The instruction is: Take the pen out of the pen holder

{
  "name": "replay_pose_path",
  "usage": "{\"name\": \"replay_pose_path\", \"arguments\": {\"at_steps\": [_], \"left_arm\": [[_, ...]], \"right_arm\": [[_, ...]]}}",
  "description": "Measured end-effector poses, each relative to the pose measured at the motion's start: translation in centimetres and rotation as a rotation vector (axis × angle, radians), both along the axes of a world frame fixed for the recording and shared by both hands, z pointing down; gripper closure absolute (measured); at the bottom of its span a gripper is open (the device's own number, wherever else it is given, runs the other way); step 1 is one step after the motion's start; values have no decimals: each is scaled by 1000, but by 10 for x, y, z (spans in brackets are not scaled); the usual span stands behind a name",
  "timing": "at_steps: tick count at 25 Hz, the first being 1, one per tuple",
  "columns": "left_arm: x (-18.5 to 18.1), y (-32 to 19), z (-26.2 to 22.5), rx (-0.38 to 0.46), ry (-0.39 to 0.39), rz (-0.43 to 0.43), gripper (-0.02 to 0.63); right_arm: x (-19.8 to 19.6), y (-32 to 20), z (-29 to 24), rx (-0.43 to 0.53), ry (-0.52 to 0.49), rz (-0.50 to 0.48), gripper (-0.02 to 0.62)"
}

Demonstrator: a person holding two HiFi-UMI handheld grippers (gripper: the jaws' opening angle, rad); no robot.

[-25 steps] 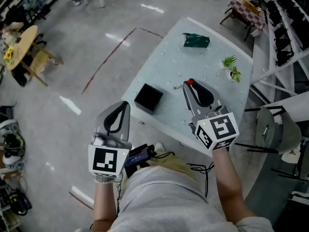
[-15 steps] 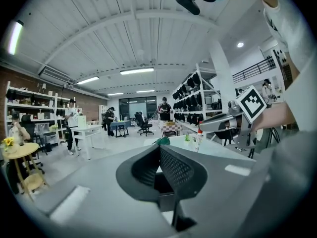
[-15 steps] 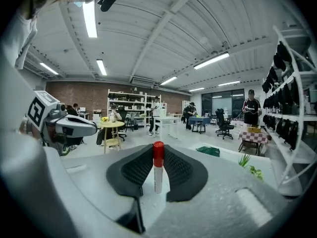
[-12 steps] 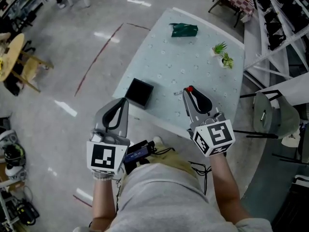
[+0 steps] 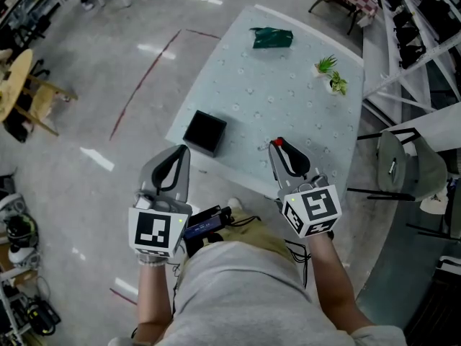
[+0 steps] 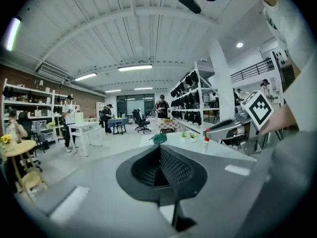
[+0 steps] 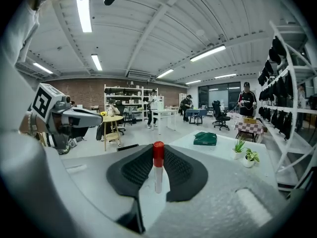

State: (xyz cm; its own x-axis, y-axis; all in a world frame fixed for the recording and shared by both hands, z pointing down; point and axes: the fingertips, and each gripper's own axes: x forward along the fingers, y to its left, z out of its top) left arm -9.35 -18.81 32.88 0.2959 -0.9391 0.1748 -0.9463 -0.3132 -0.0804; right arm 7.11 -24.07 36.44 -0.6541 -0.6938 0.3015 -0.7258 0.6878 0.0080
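Note:
The pen [image 7: 157, 168], white with a red cap, stands upright between the pads of my right gripper [image 7: 157, 151], which is shut on it. In the head view my right gripper [image 5: 276, 145] hovers over the near edge of the pale table [image 5: 288, 99], red cap [image 5: 277, 142] at its tip. The pen holder [image 5: 204, 132], a black open box, sits on the table's near left corner, well left of the pen. My left gripper [image 5: 183, 151] hangs off the table's near side over the floor, jaws together and empty [image 6: 159, 150].
A green bag [image 5: 271, 37] lies at the table's far end and two small potted plants [image 5: 331, 74] stand at the far right. A grey chair [image 5: 403, 171] and shelving stand to the right. A round wooden table [image 5: 14, 78] is far left.
My right gripper has come down and back toward the table's near edge with the pen still in it. The left gripper has sunk slightly.

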Motion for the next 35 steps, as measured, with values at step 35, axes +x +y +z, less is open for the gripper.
{"name": "replay_pose_path", "arguments": {"at_steps": [35], "left_arm": [[-5, 9, 1, 0, -12, -36, 604]], "right_arm": [[-7, 9, -8, 14, -11, -38, 531]]}}
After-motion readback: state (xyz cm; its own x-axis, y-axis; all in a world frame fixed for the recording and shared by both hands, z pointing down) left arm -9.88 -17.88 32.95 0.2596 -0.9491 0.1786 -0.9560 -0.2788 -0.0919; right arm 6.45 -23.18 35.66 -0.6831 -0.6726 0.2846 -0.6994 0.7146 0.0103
